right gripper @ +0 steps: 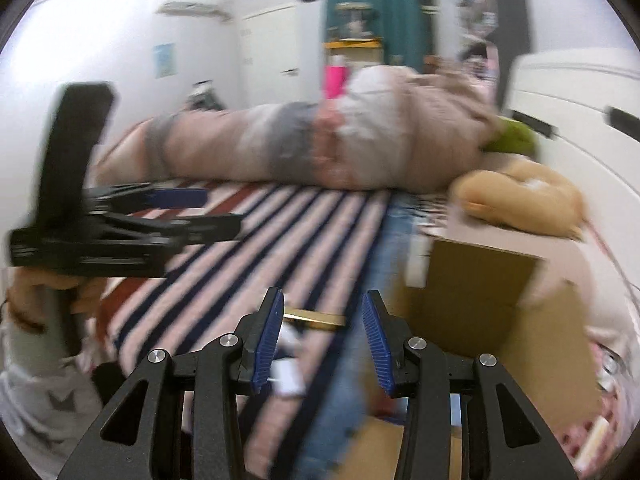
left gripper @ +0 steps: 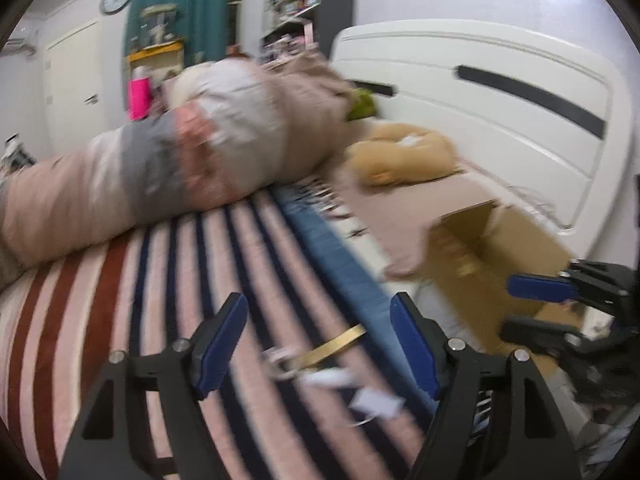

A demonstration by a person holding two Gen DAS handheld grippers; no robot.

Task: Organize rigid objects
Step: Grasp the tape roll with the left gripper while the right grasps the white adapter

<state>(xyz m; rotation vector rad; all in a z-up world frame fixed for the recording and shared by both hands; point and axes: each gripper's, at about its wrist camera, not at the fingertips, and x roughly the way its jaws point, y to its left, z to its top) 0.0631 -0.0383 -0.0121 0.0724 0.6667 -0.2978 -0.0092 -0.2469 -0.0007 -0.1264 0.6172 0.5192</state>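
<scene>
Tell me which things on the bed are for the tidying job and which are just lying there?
For the job: gold strip, small white bits, cardboard box, both open grippers, left gripper, right gripper.

Just lying about: rolled blanket, tan plush toy, striped cover.

Pink, navy and red striped blanket (left gripper: 120, 280)

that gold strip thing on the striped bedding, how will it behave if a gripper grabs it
The gold strip looks thin and flat, so probably light but hard to get under. It lies on soft striped bedding, so pressing may sink it. Its shiny face may slip; blur hides whether it is stiff.
</scene>
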